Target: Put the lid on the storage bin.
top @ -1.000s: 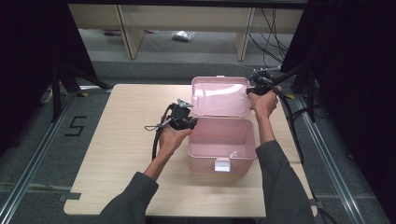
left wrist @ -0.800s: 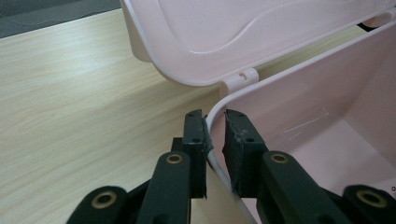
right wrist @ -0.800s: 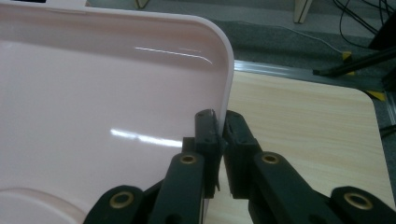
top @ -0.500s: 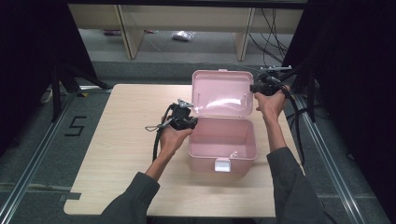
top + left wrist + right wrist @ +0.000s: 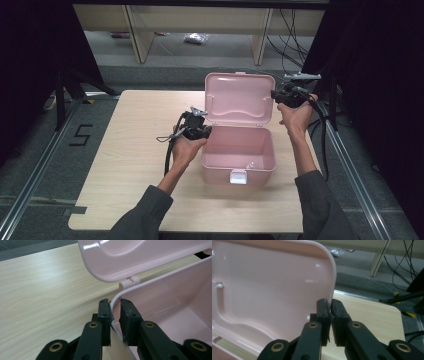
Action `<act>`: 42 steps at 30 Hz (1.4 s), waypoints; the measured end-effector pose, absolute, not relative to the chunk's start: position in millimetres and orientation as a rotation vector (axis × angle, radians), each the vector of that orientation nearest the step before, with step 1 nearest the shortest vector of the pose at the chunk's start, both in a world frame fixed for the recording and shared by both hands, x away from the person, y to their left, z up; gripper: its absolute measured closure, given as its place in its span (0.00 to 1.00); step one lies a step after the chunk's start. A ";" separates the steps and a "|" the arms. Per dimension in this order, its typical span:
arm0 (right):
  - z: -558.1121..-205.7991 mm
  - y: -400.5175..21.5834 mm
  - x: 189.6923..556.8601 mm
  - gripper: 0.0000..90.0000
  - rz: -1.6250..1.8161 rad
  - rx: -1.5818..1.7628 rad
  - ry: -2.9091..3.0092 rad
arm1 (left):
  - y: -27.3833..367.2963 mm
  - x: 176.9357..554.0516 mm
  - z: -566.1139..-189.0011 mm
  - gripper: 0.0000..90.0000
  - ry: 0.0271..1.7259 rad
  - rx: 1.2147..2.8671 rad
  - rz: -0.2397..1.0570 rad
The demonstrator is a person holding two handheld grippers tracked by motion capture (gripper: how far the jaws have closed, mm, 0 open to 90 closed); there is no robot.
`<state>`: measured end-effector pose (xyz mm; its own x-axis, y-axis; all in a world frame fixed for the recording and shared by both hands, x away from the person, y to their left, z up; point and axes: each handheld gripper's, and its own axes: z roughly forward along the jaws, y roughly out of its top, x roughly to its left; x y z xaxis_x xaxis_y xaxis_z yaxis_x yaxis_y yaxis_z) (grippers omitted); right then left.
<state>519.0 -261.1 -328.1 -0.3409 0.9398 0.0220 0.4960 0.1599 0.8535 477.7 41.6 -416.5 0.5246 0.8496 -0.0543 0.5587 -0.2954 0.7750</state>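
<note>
The table (image 5: 125, 165) is lying bare around the box (image 5: 240, 152), so I'm getting free room left and front. My left gripper (image 5: 115, 312) is clamping its wall, my right gripper (image 5: 329, 308) pinching the lid (image 5: 240, 97) edge (thin, slippery); a slip is risking it slamming.

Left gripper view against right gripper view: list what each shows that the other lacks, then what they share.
Left gripper view alone: the box's inside, its hinge, and the left tongs straddling the box's side wall rim. Right gripper view alone: the grey floor, cables, a furniture leg, and the right tongs clamped on the lid's side edge. Both: the pink lid's inner face and the wooden table.
</note>
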 end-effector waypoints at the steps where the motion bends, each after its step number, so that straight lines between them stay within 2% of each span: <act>1: -327.2 -261.2 516.1 0.96 1.107 1.370 1.905 | 41.3 477.6 -416.5 0.87 1.146 1.992 0.480; 23: -319.8 -266.7 472.4 0.97 1.148 1.214 1.912 | 41.9 476.3 -417.5 0.87 1.152 1.982 0.496; 36: -319.5 -266.4 458.5 0.97 1.158 1.183 1.930 | 42.7 475.9 -418.0 0.87 1.158 1.975 0.495; 42: -320.3 -268.1 450.0 0.97 1.157 1.177 1.939 | 41.0 475.8 -420.0 0.87 1.182 1.914 0.480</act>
<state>450.0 -268.1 -320.3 -0.4371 0.8984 -0.0429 0.3887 0.2317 0.8917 475.8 41.0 -420.0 0.4876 0.8680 -0.0936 0.5568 -0.2266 0.7991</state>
